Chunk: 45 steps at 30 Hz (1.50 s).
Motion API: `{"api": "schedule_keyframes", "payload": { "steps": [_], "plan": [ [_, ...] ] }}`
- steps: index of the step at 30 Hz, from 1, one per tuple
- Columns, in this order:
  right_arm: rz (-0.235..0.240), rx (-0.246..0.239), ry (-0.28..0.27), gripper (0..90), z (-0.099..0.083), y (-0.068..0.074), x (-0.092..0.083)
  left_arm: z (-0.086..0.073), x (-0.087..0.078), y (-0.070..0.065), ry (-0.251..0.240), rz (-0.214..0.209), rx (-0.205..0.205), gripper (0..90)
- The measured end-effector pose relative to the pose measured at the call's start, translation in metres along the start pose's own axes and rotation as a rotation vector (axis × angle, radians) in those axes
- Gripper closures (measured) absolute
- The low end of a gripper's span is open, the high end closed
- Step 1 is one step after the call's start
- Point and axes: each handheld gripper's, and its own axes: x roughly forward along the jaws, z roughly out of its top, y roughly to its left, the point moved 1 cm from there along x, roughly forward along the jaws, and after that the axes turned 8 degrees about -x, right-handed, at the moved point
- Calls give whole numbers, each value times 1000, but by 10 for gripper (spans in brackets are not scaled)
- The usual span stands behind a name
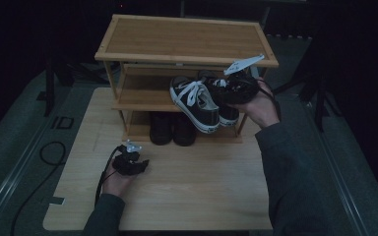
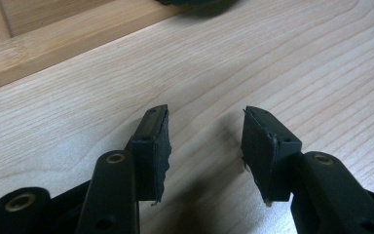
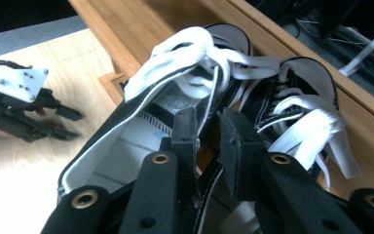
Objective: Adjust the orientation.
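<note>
High view shows me the rack [image 1: 187, 37], its middle shelf under my right gripper [image 1: 240, 87]. Its jaws sit narrow, pinching both sneakers [image 1: 197, 103] by their inner walls. My left gripper [image 1: 130, 162] rests well off, jaws wide, holding nothing, over bare table [image 1: 197, 191].

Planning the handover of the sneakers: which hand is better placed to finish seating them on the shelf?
Right: its claw sits among the sneakers on the middle shelf, while the left claw rests open on the table.
</note>
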Motion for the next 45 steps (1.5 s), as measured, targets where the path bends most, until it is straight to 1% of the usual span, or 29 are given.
{"api": "schedule_keyframes", "payload": {
  "steps": [1,3,4,5,6,7,8,9,10,12,13,14,16,18,22,25,26,29,33,34,37,40,45],
  "plan": [
    [0,0,0,768,0,0,0,0,0,-1,2,5,8,533],
    [6,-10,4,779,-1,0,0,0,0,-1,9,8,7,537],
    [19,-15,1,792,-2,-1,1,1,-1,-1,14,10,6,542],
    [24,-12,-4,803,-2,-1,1,1,-1,-1,19,12,8,545],
    [40,-10,-12,819,-3,-2,1,2,-1,-2,25,16,13,548],
    [40,-10,-12,819,-3,-2,1,3,-3,-3,28,22,21,548],
    [55,-6,-17,827,-4,-3,1,3,-4,-4,24,23,25,556],
    [61,-10,-21,842,-4,-3,1,4,-6,-6,9,22,24,564],
    [80,-12,-26,861,-5,-4,0,5,-9,-7,-2,18,26,566],
    [83,-13,-27,877,-5,-5,0,9,-13,-10,-19,13,34,566],
    [83,-13,-27,877,-5,-5,0,9,-13,-10,-19,13,34,566],
    [91,-15,-43,896,-6,-5,-2,11,-16,-12,-30,-1,34,570],
    [98,-12,-52,900,-6,-6,-4,13,-19,-14,-46,-15,30,574],
    [95,-14,-60,900,-7,-6,-7,15,-23,-15,-56,-22,35,601],
    [100,-17,-76,900,-9,-5,-10,18,-28,-15,-72,-52,39,654],
    [102,-20,-86,900,-11,-4,-12,21,-30,-16,-82,-60,38,694],
    [99,-20,-88,900,-12,-4,-13,26,-33,-16,-88,-70,40,694],
    [94,-25,-96,900,-18,-1,-17,33,-37,-18,-98,-80,41,722],
    [97,-18,-110,900,-22,-1,-21,43,-40,-22,-102,-81,45,722],
    [89,-28,-114,900,-24,0,-23,47,-41,-24,-109,-81,49,722],
    [94,-27,-126,900,-26,1,-27,49,-42,-25,-108,-86,56,722],
    [91,-33,-128,900,-29,2,-30,53,-42,-27,-114,-91,55,720],
    [91,-36,-129,900,-33,3,-34,58,-44,-29,-118,-90,69,708]
  ]
}}
